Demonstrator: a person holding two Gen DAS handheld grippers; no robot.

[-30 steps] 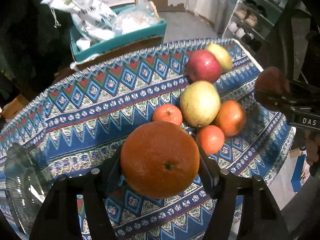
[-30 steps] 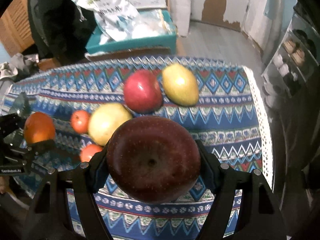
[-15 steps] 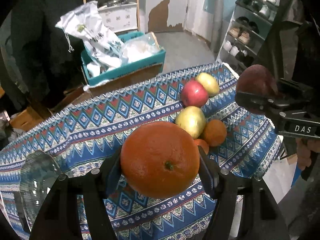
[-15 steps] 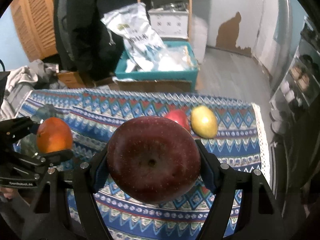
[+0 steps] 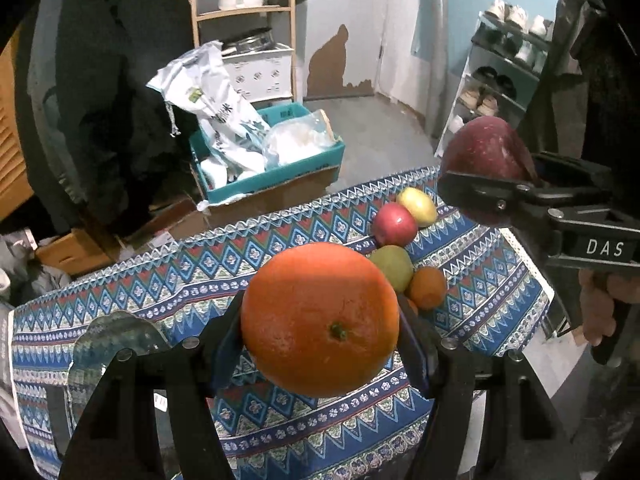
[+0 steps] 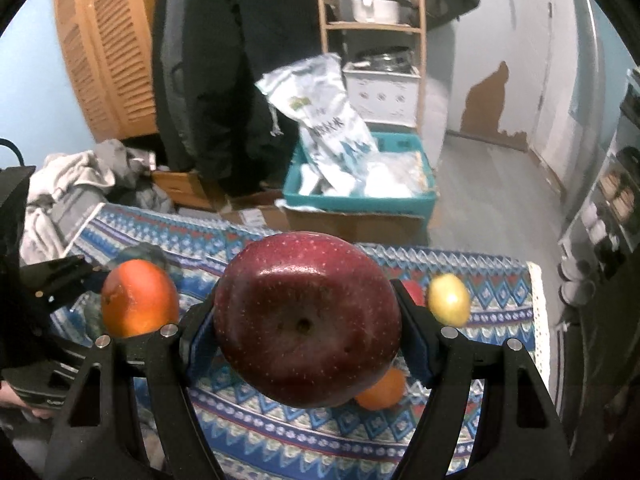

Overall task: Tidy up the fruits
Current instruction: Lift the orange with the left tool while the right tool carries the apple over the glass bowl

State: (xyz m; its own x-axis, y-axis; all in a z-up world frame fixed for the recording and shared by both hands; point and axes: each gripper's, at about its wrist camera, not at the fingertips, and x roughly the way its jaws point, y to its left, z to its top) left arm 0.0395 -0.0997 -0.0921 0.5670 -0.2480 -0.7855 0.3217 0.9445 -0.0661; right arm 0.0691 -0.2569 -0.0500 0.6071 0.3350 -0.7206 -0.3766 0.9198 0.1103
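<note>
My left gripper is shut on a large orange, held well above the patterned tablecloth. My right gripper is shut on a dark red apple, also lifted high; that apple shows at the right of the left wrist view. On the cloth below lie a red apple, a yellow fruit, a green pear and a small orange. A clear glass bowl sits at the cloth's left end.
Behind the table stands a teal box with white bags on cardboard. A wooden shelf with a pot, a dark coat and a shoe rack line the room. A hand grips the right tool.
Both grippers have risen with their fruit, so the table looks smaller and lower and more of the room shows. Both grips are unchanged.
</note>
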